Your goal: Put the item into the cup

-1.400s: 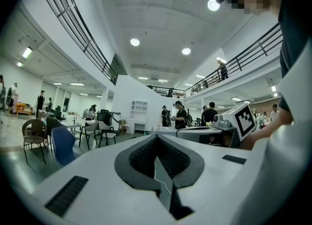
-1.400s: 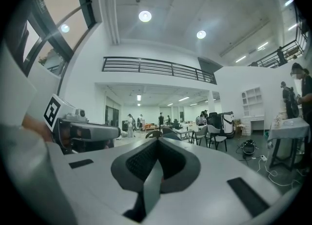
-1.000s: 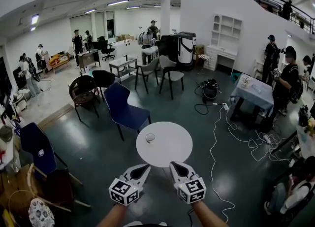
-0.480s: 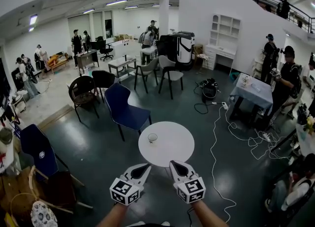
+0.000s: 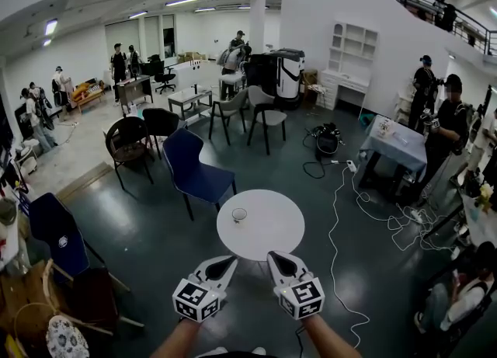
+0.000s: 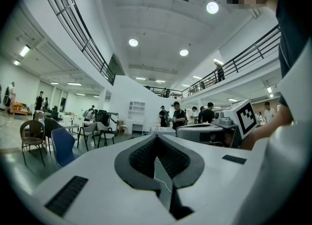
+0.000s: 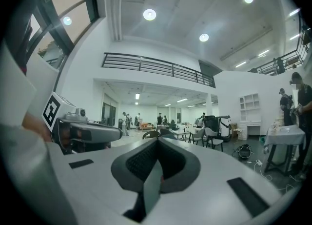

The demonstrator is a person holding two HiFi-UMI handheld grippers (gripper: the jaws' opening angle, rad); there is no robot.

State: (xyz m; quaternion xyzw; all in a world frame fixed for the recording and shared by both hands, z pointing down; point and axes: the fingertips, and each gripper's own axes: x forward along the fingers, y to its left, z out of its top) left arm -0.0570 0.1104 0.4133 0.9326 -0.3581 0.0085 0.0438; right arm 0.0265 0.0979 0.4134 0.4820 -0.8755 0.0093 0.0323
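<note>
A small pale cup (image 5: 239, 214) stands on the left part of a round white table (image 5: 273, 230) in the head view. No loose item shows on the table or in either gripper. My left gripper (image 5: 226, 262) and right gripper (image 5: 276, 259) hang side by side just short of the table's near edge, both level and pointing at it. In the left gripper view the left gripper (image 6: 157, 139) has its jaws meeting at the tips with nothing between them. The right gripper (image 7: 157, 142) looks the same in its own view. The cup is out of both gripper views.
A blue chair (image 5: 191, 167) stands just behind the table on the left, another blue chair (image 5: 57, 231) further left. A white cable (image 5: 335, 249) snakes over the dark floor to the right. A cloth-covered table (image 5: 397, 144) and several people stand beyond.
Almost nothing differs: the view has drifted slightly, and both grippers keep their places before the table with jaws still shut.
</note>
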